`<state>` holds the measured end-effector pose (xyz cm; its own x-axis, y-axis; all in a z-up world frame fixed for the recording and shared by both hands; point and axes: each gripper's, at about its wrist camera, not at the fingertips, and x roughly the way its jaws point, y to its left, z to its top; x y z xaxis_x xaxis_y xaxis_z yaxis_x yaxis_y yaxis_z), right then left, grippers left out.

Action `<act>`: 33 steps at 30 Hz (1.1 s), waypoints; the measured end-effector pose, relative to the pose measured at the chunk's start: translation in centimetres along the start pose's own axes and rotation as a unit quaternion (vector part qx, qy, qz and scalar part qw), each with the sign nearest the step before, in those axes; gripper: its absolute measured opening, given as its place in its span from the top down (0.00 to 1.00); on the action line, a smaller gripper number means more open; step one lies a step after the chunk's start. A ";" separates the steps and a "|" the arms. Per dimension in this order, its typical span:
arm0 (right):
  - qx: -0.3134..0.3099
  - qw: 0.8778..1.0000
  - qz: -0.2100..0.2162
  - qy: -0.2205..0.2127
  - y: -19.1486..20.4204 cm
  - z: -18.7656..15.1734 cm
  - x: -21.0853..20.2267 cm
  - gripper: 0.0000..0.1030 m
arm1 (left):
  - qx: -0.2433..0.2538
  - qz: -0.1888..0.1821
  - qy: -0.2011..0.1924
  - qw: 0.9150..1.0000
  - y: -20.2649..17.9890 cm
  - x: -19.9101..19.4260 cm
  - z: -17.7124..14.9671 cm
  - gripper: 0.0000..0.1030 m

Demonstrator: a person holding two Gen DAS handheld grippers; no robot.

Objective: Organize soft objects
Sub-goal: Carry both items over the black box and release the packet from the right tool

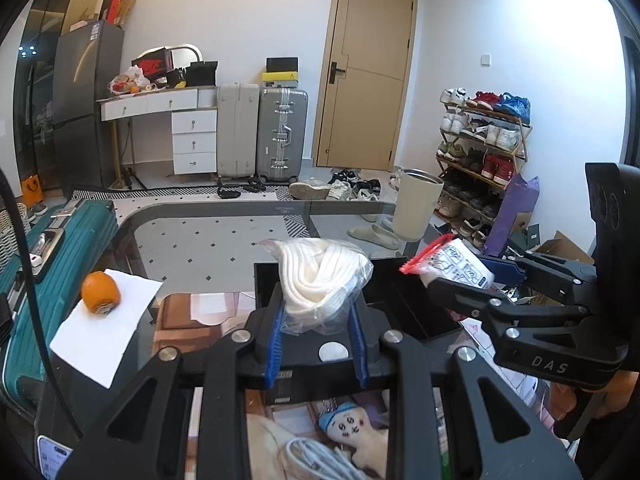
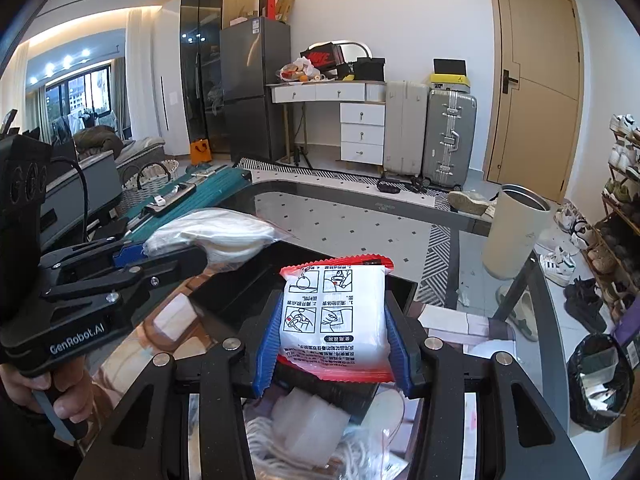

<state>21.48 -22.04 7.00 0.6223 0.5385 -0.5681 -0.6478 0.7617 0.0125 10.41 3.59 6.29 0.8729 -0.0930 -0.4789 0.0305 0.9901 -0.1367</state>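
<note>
Soft goods sit in both claws above the glass bench [image 1: 208, 236]. A bagged white cloth [image 1: 320, 276] is pinched between the blue pads of the left claw [image 1: 318, 320], raised over a black box [image 1: 404, 296]. Just to its right, the right claw [image 2: 334, 328] clamps a white packet [image 2: 336, 312] with red edges and printed diagrams, also over the box. An orange [image 1: 100, 292] rests on white paper [image 1: 104, 328] to the left, and a cream cup [image 1: 418, 204] stands at the far edge.
</note>
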 end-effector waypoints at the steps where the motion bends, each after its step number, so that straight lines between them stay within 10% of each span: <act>1: -0.003 1.000 0.000 0.003 -0.2 0.1 0.4 0.54 | 0.000 0.000 0.003 1.000 -0.1 0.4 0.1 0.75; 33: -0.054 0.996 -0.004 0.064 -1.4 -0.6 7.3 0.50 | 0.038 -0.006 0.064 0.997 -1.4 6.0 -1.5 0.75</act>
<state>26.70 -19.39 2.33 0.5701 0.4770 -0.6689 -0.6915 0.7183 -0.0772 14.88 1.48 2.33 0.8035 -0.1118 -0.5848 0.0814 0.9936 -0.0781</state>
